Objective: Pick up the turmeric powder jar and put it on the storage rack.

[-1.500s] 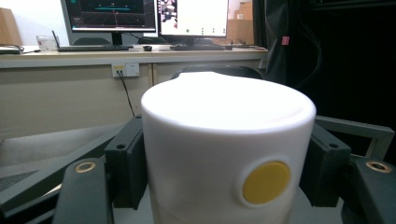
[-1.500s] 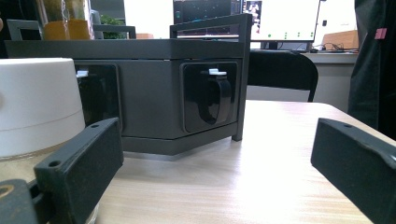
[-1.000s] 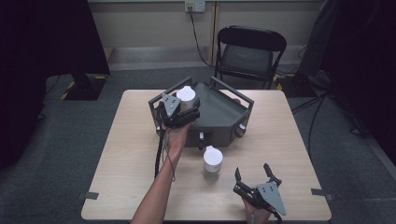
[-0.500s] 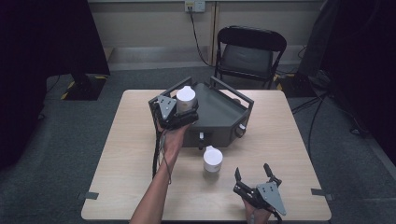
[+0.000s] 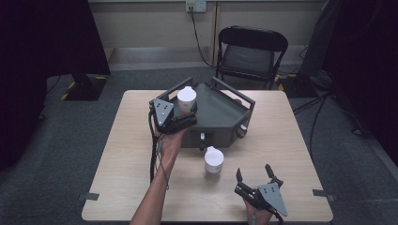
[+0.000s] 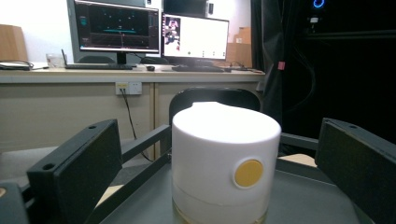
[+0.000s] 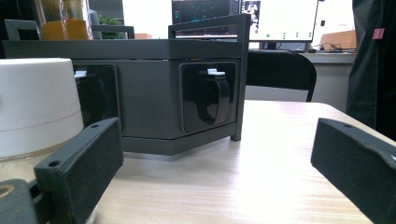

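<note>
From the high view, your left claw [image 5: 185, 112] sits at the near left edge of the grey tray [image 5: 225, 117], and the white-lidded jar [image 5: 187, 100] stands on that tray's left corner, between the spread jaws. A second white-lidded jar [image 5: 214, 161] stands on the worktop [image 5: 122, 164] just in front of the tray, and your right claw [image 5: 255, 177], jaws apart and holding nothing, rests well in front of the tray towards its right. In the left gripper view, the jar [image 6: 226, 161] on the tray fills the middle; the jaws have just been opening and stand clear of its sides, so it is released. In the right gripper view, the jaws stand wide with bare worktop [image 7: 243, 182] between them, the tray's front wall [image 7: 154, 100] ahead and the second jar [image 7: 37, 105] just left of the left jaw.
</note>
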A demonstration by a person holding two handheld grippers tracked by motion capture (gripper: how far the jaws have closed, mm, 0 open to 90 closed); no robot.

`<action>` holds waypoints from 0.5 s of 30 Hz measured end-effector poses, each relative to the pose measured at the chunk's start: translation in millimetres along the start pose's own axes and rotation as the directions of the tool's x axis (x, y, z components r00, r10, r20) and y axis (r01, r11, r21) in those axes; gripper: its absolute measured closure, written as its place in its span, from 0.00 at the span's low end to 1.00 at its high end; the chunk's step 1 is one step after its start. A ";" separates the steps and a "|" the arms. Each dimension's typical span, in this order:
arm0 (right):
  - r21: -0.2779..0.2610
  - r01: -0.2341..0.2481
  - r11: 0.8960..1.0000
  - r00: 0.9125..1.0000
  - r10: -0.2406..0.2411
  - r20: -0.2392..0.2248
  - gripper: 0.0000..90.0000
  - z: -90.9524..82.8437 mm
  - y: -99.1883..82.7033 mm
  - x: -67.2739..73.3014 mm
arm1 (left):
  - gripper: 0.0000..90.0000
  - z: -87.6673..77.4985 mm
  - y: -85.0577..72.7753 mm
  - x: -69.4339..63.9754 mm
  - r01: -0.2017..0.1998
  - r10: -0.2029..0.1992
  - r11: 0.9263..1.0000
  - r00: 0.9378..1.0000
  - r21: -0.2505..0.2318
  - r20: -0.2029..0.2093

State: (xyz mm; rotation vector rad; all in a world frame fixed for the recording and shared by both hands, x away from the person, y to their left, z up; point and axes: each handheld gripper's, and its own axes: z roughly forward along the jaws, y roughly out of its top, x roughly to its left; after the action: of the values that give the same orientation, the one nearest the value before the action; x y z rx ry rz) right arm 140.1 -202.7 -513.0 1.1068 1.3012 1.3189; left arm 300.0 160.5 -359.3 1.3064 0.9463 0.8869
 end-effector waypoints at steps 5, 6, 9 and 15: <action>0.000 0.000 1.000 1.000 0.000 0.000 0.01 0.0 0.0 0.0 | 0.00 -8.1 -1.6 -0.1 0.005 -0.005 1.000 1.000 -0.017 -0.001; 0.000 0.000 1.000 1.000 0.000 0.000 0.01 0.0 0.0 0.0 | 0.00 -10.1 -2.6 0.1 0.003 -0.003 1.000 1.000 -0.020 -0.002; 0.000 0.000 1.000 1.000 0.000 0.000 0.01 0.0 0.0 0.0 | 0.00 -15.8 -7.5 0.8 0.005 -0.005 1.000 1.000 -0.021 -0.006; 0.001 0.001 1.000 1.000 -0.001 0.003 0.01 0.0 0.1 0.4 | 0.00 -28.6 -16.4 3.6 0.012 -0.012 1.000 1.000 -0.028 -0.017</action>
State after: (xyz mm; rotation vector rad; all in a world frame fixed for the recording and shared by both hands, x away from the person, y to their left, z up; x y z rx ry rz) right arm 140.0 -202.3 -512.9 1.1079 1.3003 1.3159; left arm 274.7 173.3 -376.6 1.2701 0.9509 0.9002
